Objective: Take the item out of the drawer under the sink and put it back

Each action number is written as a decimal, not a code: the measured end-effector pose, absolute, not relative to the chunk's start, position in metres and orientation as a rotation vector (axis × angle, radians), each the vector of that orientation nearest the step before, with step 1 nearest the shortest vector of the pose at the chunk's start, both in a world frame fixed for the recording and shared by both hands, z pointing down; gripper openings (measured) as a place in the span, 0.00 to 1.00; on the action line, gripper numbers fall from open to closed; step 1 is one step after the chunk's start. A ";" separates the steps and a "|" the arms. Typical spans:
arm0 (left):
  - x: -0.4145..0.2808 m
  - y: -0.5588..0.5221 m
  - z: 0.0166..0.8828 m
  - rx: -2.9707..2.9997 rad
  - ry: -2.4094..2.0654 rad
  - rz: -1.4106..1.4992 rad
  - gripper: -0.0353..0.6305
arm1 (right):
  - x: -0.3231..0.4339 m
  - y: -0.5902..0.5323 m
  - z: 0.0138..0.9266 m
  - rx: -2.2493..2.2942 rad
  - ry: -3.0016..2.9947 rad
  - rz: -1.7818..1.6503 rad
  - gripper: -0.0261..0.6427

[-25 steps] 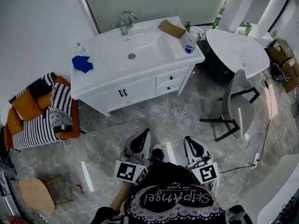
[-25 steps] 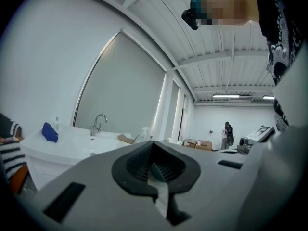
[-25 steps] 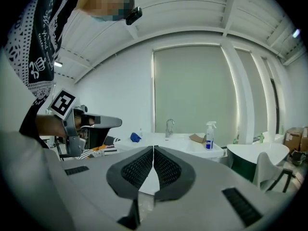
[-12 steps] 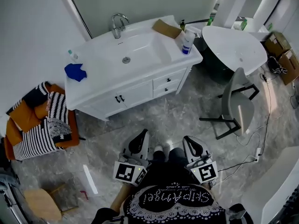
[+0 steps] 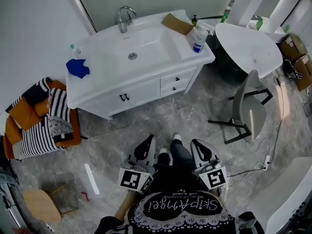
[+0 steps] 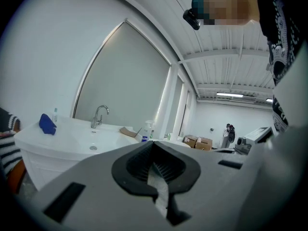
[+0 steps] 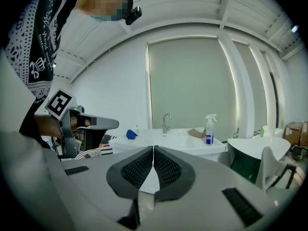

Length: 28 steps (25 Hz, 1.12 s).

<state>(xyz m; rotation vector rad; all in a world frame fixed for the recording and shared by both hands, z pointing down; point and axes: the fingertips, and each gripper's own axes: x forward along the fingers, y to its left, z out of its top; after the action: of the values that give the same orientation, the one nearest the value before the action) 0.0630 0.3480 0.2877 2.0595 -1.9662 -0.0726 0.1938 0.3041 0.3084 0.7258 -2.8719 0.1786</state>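
Note:
The white sink cabinet (image 5: 141,89) stands across the floor from me, and its two small drawers (image 5: 175,82) are closed, so nothing inside them shows. My left gripper (image 5: 147,141) and right gripper (image 5: 200,144) are held side by side close to the person's body, well short of the cabinet. Both point toward it. In the left gripper view the left gripper (image 6: 154,144) is shut with nothing in it, and the sink (image 6: 72,141) lies far ahead. The right gripper (image 7: 153,149) is likewise shut and empty.
On the counter lie a blue cloth (image 5: 78,67), a spray bottle (image 5: 198,38) and a cardboard piece (image 5: 176,23). A grey chair (image 5: 248,108) and a round white table (image 5: 246,48) stand at right. At left are striped cushions (image 5: 44,121), cables (image 5: 263,155) trail at lower right.
The person has stepped toward the cabinet: a leg and shoe now show between the grippers. Both grippers stay shut and keep their places in the view.

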 end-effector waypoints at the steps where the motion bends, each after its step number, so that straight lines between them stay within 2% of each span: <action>1: 0.063 0.346 0.289 2.050 -1.969 -0.071 0.06 | 0.192 0.301 0.309 0.717 -2.873 0.184 0.07; 28: 0.066 0.226 0.282 1.910 -2.103 -0.129 0.06 | 0.183 0.158 0.312 0.551 -2.920 0.217 0.07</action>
<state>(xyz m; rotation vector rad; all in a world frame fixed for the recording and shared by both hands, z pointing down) 0.0663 0.2261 0.2822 1.9099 -2.1031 -0.1292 0.1825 0.1583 0.3121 0.5514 -2.9200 0.2165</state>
